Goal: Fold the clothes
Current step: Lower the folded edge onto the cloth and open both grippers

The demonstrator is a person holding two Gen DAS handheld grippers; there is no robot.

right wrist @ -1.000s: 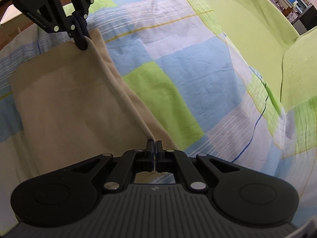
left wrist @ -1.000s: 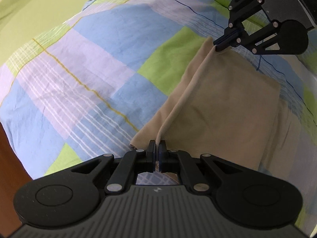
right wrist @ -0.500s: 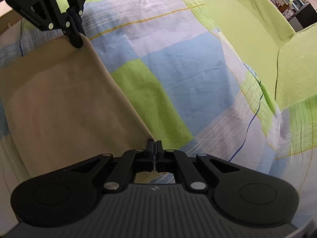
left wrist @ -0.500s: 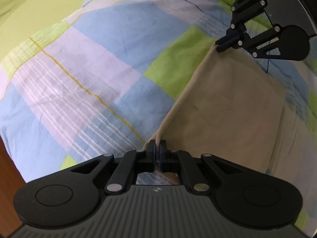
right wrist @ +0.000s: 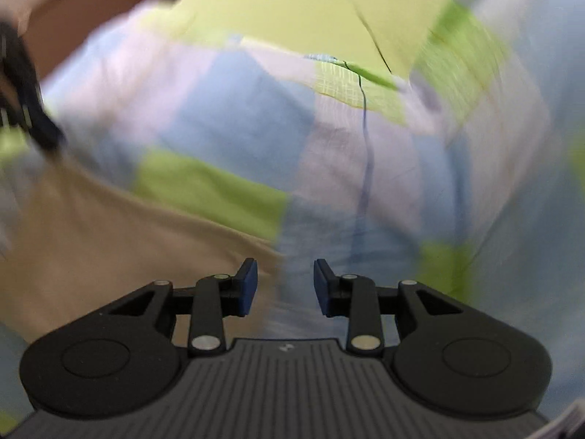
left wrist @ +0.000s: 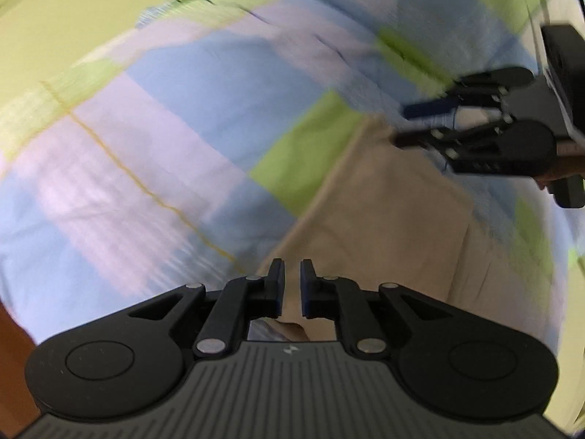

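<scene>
A tan folded garment (left wrist: 384,226) lies flat on the checked bedspread (left wrist: 164,139). My left gripper (left wrist: 291,289) is open with a narrow gap, just above the garment's near corner, holding nothing. My right gripper (left wrist: 406,126) shows at the upper right of the left wrist view, open, beside the garment's far corner. In the right wrist view my right gripper (right wrist: 285,287) is open wide and empty over the garment's edge (right wrist: 109,241). The left gripper (right wrist: 22,102) is a dark blur at the left edge. Both views are motion-blurred.
The bedspread (right wrist: 256,128) has blue, lilac and green squares. Plain lime-green bedding (right wrist: 292,3) lies beyond it. A brown wooden surface (left wrist: 9,336) shows at the lower left of the left wrist view.
Both grippers have opened and let go of the tan garment, which now lies flat on the bed. Both cameras are swinging, blurring the views.
</scene>
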